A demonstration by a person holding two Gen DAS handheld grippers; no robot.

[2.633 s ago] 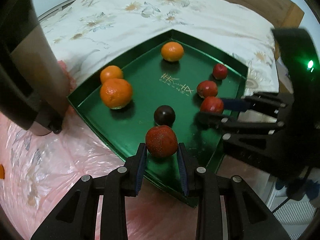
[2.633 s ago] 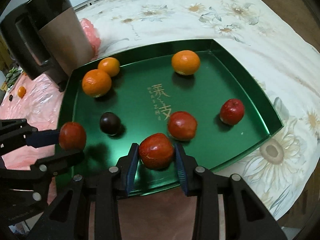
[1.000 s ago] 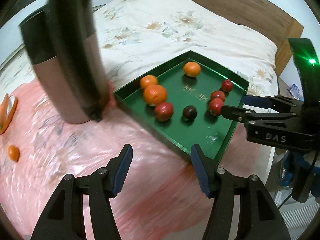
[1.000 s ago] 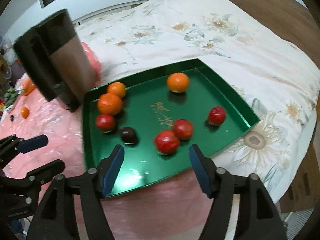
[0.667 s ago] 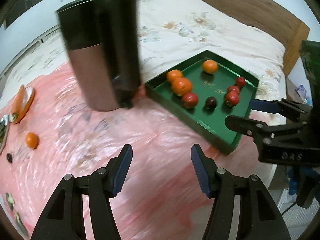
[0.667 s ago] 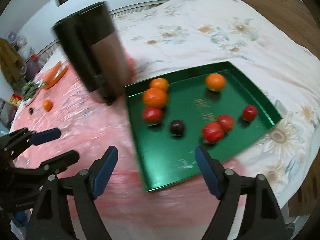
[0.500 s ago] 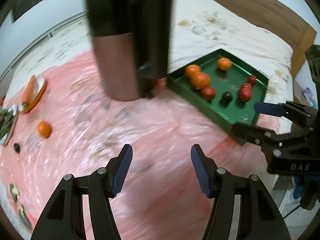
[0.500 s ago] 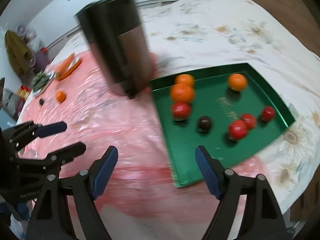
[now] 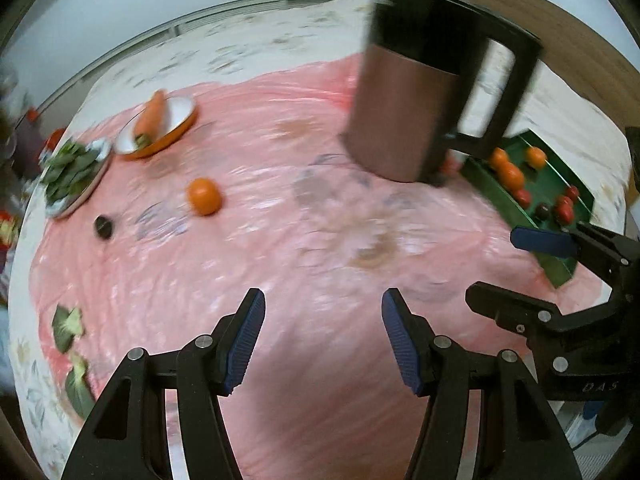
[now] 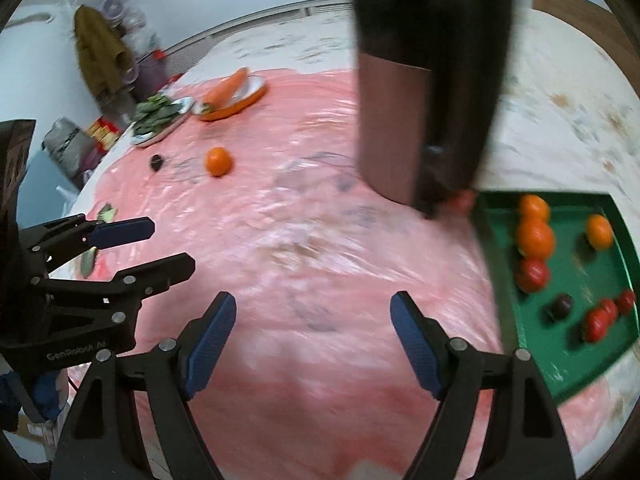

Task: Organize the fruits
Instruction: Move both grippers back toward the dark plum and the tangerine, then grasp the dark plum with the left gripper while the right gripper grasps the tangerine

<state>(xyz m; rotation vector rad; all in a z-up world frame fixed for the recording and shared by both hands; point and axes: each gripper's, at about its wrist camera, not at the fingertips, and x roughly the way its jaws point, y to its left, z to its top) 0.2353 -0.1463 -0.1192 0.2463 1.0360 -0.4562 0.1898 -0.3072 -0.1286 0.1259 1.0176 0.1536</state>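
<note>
Directly ahead, at twelve to one o'clock of both cameras, a tall cylindrical jug (image 9: 416,92) with a copper-coloured body, black top and black handle stands on the pink plastic sheet (image 9: 320,240), partly hiding the near corner of the green tray (image 10: 576,364). At ten o'clock lie an orange-rimmed bowl (image 9: 160,130) holding a carrot (image 9: 150,118) and a plate of green leaves (image 9: 70,170); torn leaf scraps (image 9: 68,326) sit at eight o'clock. The sheet is glossy and wrinkled, spread over a floral bedspread (image 10: 568,120). The tray is a shallow, rigid rectangle with a raised rim.

A loose round mandarin (image 9: 205,196) lies at eleven o'clock, well beyond the left gripper (image 9: 322,340), with a small dark fruit (image 9: 104,226) just left of it. Inside the tray, at three o'clock of the right gripper (image 10: 314,346), sit three mandarins (image 10: 535,237), red fruits (image 10: 531,274) and one dark fruit (image 10: 560,306). Both grippers stand with fingers apart, empty, above bare sheet.
</note>
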